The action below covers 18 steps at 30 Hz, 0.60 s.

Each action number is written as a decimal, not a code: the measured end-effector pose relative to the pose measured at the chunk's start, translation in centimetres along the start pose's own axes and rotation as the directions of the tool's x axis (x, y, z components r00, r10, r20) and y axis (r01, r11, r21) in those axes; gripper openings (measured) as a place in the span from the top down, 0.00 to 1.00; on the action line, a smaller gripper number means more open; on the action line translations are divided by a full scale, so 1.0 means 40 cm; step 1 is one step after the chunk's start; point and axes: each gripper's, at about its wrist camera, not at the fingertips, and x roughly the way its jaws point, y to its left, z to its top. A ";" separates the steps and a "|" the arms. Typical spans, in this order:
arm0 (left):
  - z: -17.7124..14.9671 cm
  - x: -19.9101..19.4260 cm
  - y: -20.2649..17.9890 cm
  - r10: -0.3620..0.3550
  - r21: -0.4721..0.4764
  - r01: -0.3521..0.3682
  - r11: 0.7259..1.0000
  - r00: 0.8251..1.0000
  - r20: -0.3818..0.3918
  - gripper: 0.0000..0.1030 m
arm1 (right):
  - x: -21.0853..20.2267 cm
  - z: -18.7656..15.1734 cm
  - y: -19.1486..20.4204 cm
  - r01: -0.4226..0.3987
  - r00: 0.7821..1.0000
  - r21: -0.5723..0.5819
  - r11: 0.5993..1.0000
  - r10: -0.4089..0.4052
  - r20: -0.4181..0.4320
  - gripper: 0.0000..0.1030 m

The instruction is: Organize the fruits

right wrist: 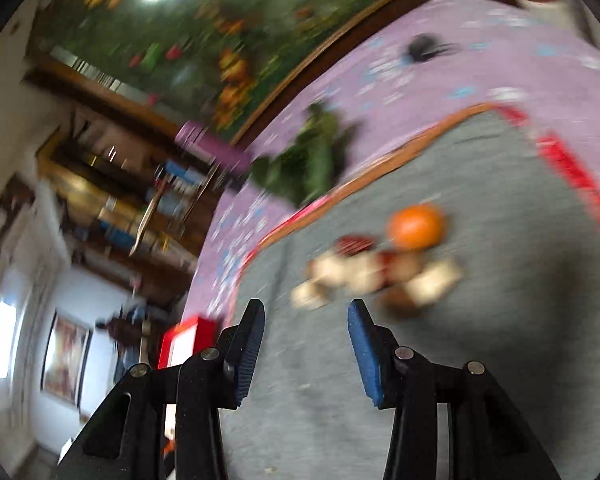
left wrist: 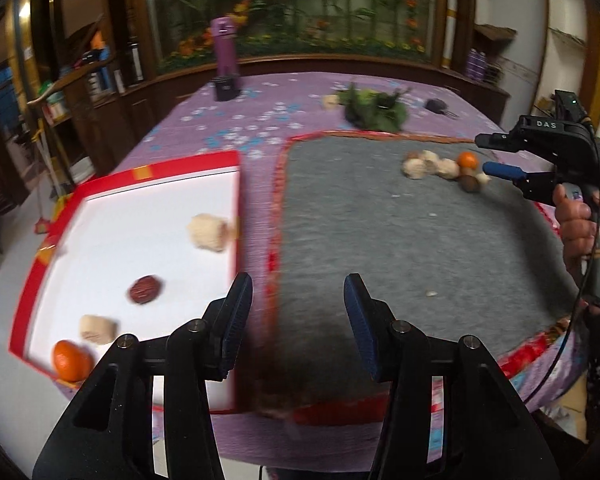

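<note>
A red-rimmed white tray [left wrist: 236,240] lies at the left and holds an orange [left wrist: 71,360], a dark red date [left wrist: 145,289] and two pale fruit pieces [left wrist: 209,231]. My left gripper [left wrist: 298,292] is open and empty above the gap between the tray and the grey mat [left wrist: 400,248]. A pile with an orange [left wrist: 468,159], pale pieces [left wrist: 432,166] and a brown fruit sits at the mat's far right. My right gripper [right wrist: 306,316] is open and empty, just short of that pile [right wrist: 380,272]; its orange [right wrist: 416,226] lies beyond. The right wrist view is blurred.
A purple flowered cloth [left wrist: 220,128] covers the table. A purple bottle [left wrist: 225,46], a small black box [left wrist: 225,88], green leaves [left wrist: 374,108] and a dark object [left wrist: 436,105] stand at the back. Shelves line the left wall.
</note>
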 end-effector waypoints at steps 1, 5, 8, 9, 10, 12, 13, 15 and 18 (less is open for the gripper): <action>0.011 0.005 -0.019 -0.014 0.009 0.015 1.000 1.000 -0.006 0.54 | -0.012 0.016 -0.028 0.007 1.000 0.025 1.000 -0.007 0.012 0.59; 0.043 0.020 -0.081 -0.046 0.042 0.047 0.998 0.999 -0.025 0.54 | -0.044 0.054 -0.083 0.102 0.994 0.066 0.993 -0.103 0.021 0.59; 0.055 0.025 -0.117 -0.055 0.064 0.057 0.996 0.998 -0.030 0.54 | -0.035 0.070 -0.103 0.165 0.986 0.050 0.985 -0.166 0.001 0.59; 0.059 0.027 -0.128 -0.061 0.071 0.064 0.995 0.997 -0.035 0.54 | -0.024 0.077 -0.107 0.173 0.985 0.040 0.984 -0.173 -0.018 0.59; 0.062 0.029 -0.138 -0.064 0.078 0.067 0.995 0.997 -0.040 0.54 | -0.011 0.080 -0.108 0.182 0.983 0.028 0.983 -0.181 -0.039 0.59; 0.064 0.033 -0.147 -0.060 0.089 0.064 0.994 0.997 -0.046 0.54 | 0.026 0.081 -0.102 0.222 0.970 -0.005 0.975 -0.222 -0.099 0.64; 0.068 0.037 -0.152 -0.057 0.094 0.061 0.994 0.997 -0.049 0.54 | 0.040 0.079 -0.097 0.229 0.968 -0.024 0.973 -0.230 -0.104 0.65; 0.076 0.048 -0.160 -0.052 0.097 0.058 0.994 0.997 -0.056 0.54 | 0.053 0.073 -0.081 0.223 0.963 -0.074 0.972 -0.231 -0.142 0.71; 0.091 0.062 -0.154 -0.040 0.089 0.046 0.995 0.997 -0.064 0.54 | 0.092 0.040 -0.057 -0.013 0.940 -0.061 0.998 -0.008 -0.341 0.72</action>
